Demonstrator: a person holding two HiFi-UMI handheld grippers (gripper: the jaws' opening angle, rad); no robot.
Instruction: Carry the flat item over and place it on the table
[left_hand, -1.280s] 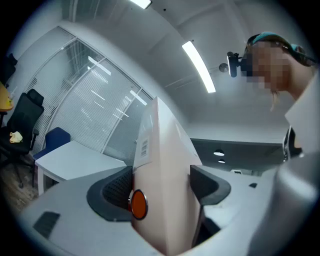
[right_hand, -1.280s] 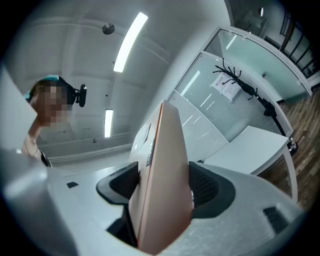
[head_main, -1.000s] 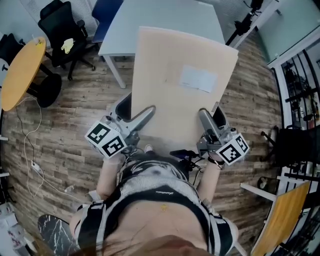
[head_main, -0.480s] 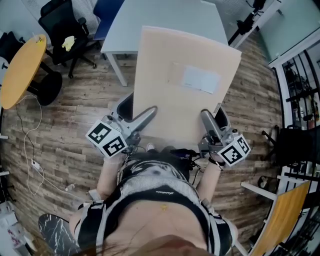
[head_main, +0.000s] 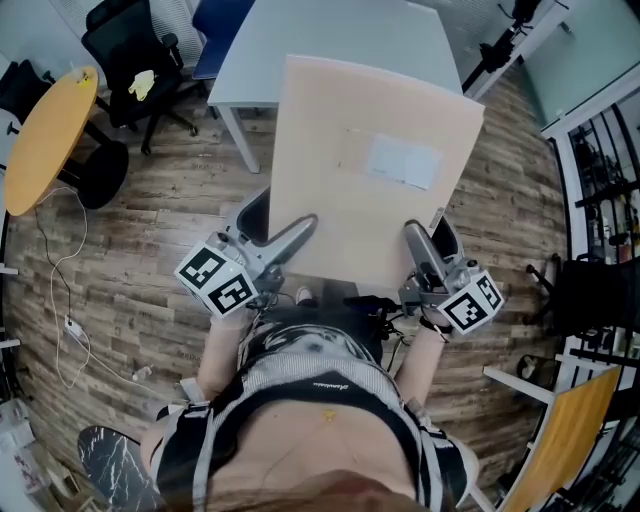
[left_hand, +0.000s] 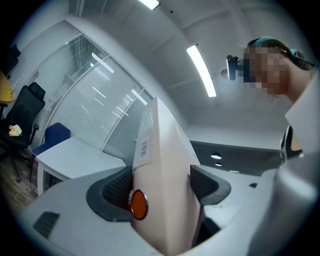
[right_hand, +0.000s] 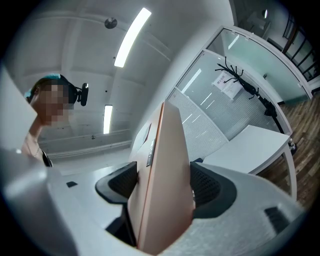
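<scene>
A flat tan cardboard box (head_main: 360, 190) with a white label hangs level in front of me, its far edge over the near edge of the white table (head_main: 320, 45). My left gripper (head_main: 290, 240) is shut on the box's near left edge. My right gripper (head_main: 418, 250) is shut on its near right edge. In the left gripper view the flat box (left_hand: 165, 185) stands on edge between the two dark pads. The right gripper view shows the flat box (right_hand: 162, 190) pinched the same way.
A black office chair (head_main: 125, 55) and a round yellow table (head_main: 45, 140) stand at the left. A blue chair (head_main: 215, 30) sits by the white table. Cables lie on the wooden floor (head_main: 130, 290) at the left. A wooden chair (head_main: 555, 440) and black racks stand at the right.
The box and both grippers have edged a little forward and to the right, towards the white table. Both grips are unchanged.
</scene>
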